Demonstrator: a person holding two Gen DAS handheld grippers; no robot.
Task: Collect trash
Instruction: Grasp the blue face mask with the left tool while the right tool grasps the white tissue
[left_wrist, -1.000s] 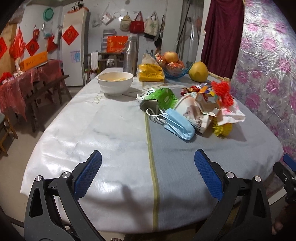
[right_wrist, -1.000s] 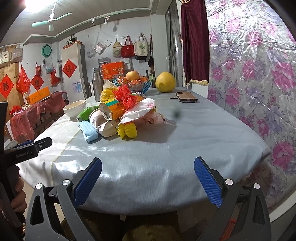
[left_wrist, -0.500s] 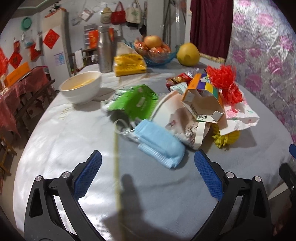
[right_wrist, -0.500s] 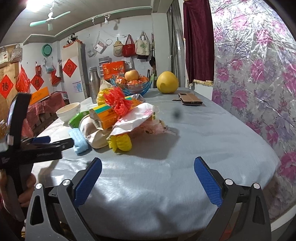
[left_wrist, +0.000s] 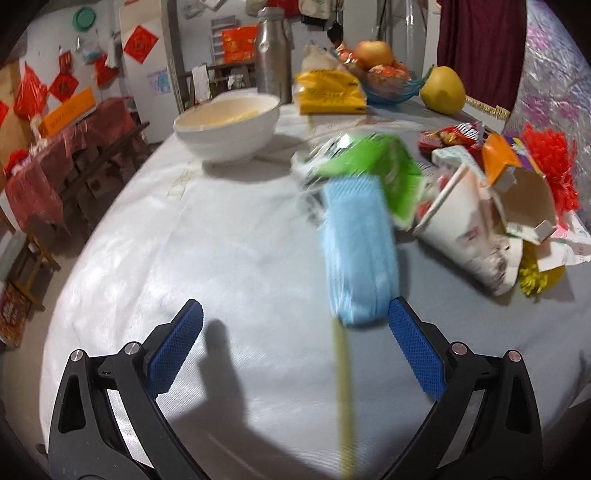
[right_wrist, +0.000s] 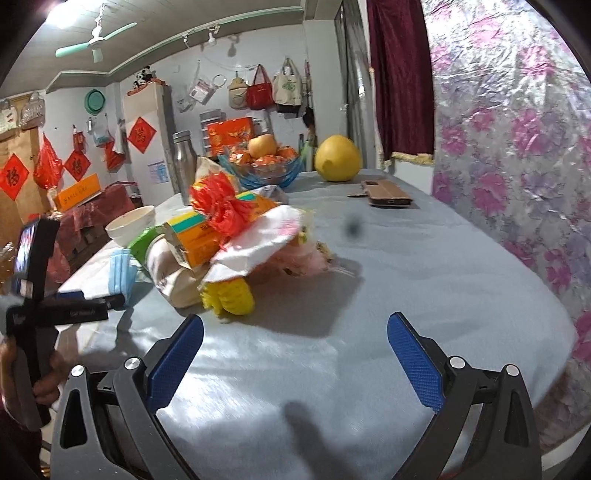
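Spread over a pale tablecloth, the trash sits heaped mid-table, its blue face mask nearest the left gripper, whose jaws gape as if lining up on it, while the right gripper hovers equally wide beside the yellow pom-pom; bowl and fruit stand behind, clear of the approach.

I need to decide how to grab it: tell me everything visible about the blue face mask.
The mask is pale blue pleated fabric, apparently a few stacked or folded together, lying flat on the tablecloth at the near edge of the trash pile. Its far end tucks under the green wrapper; white ear loops blur beside it. The left gripper is open, its right pad just beside the mask's near end; contact is unclear.
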